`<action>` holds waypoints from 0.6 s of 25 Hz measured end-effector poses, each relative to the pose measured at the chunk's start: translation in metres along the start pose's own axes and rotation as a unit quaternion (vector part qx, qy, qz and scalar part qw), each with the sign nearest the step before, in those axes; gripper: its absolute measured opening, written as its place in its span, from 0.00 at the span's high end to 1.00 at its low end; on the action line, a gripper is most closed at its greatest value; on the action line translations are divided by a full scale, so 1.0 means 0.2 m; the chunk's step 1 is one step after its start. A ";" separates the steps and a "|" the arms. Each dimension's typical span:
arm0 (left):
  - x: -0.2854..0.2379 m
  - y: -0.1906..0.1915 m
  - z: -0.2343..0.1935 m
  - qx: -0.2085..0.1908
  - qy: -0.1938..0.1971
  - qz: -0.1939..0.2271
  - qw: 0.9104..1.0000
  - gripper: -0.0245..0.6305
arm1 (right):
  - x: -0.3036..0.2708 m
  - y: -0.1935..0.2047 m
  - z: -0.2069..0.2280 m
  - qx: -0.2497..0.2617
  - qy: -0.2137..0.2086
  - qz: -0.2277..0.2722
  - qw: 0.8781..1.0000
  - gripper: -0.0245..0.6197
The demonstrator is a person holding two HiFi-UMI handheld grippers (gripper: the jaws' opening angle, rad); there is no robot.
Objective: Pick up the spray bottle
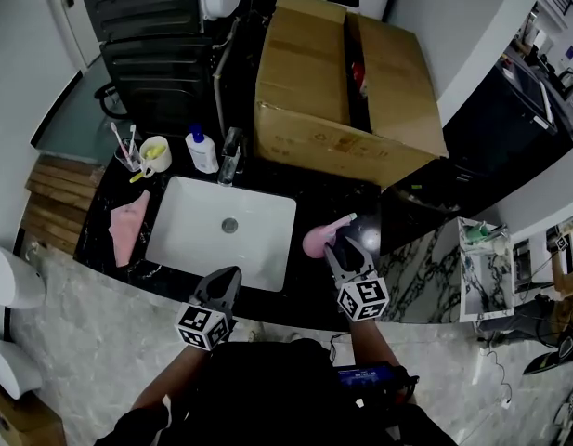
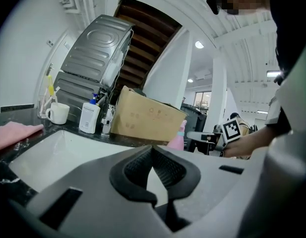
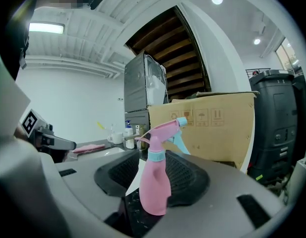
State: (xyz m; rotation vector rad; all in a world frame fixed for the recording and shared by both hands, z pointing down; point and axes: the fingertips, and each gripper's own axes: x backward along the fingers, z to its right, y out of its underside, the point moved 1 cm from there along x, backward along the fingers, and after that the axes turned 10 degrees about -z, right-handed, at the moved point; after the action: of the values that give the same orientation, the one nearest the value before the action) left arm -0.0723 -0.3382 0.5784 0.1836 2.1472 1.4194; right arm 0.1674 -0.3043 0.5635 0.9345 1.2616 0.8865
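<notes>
A pink spray bottle (image 1: 317, 240) with a pale blue collar and nozzle stands upright on the black counter, right of the sink. My right gripper (image 1: 349, 247) reaches it from the front edge. In the right gripper view the spray bottle (image 3: 155, 182) stands between the wide-spread jaws of the right gripper (image 3: 152, 165), and the pads do not press on it. My left gripper (image 1: 226, 277) hovers over the sink's front rim, shut with nothing in it. In the left gripper view its tips (image 2: 153, 148) meet, and the spray bottle (image 2: 177, 139) shows far off to the right.
A white sink (image 1: 188, 221) is sunk into the counter, with a faucet (image 1: 230, 156) behind it. A large cardboard box (image 1: 314, 110) stands at the back right. A white pump bottle (image 1: 202, 151), a mug (image 1: 156, 153) and a pink cloth (image 1: 128, 226) lie at the left.
</notes>
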 end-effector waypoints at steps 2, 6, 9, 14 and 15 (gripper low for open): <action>0.01 0.00 -0.05 0.001 0.002 0.000 1.000 0.95 | -0.03 0.00 -0.01 0.004 0.008 -0.003 1.000 0.66; 0.01 0.00 -0.10 0.003 0.006 0.001 1.000 0.95 | -0.09 -0.01 -0.02 0.015 0.022 -0.010 1.000 0.65; 0.01 -0.01 -0.13 0.003 0.009 0.001 1.000 0.95 | -0.12 -0.02 -0.01 0.020 0.027 -0.014 0.999 0.65; 0.01 -0.04 -0.16 0.001 0.015 0.001 1.000 0.95 | -0.16 -0.03 -0.01 0.019 0.038 -0.016 0.999 0.65; 0.01 -0.04 -0.17 0.001 0.015 0.002 1.000 0.95 | -0.17 -0.03 -0.01 0.020 0.041 -0.019 0.999 0.65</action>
State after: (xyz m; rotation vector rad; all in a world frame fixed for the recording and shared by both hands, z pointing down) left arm -0.0897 -0.3685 0.5799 0.1685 2.1742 1.4301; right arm 0.1619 -0.3375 0.5697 0.9110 1.3669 0.8799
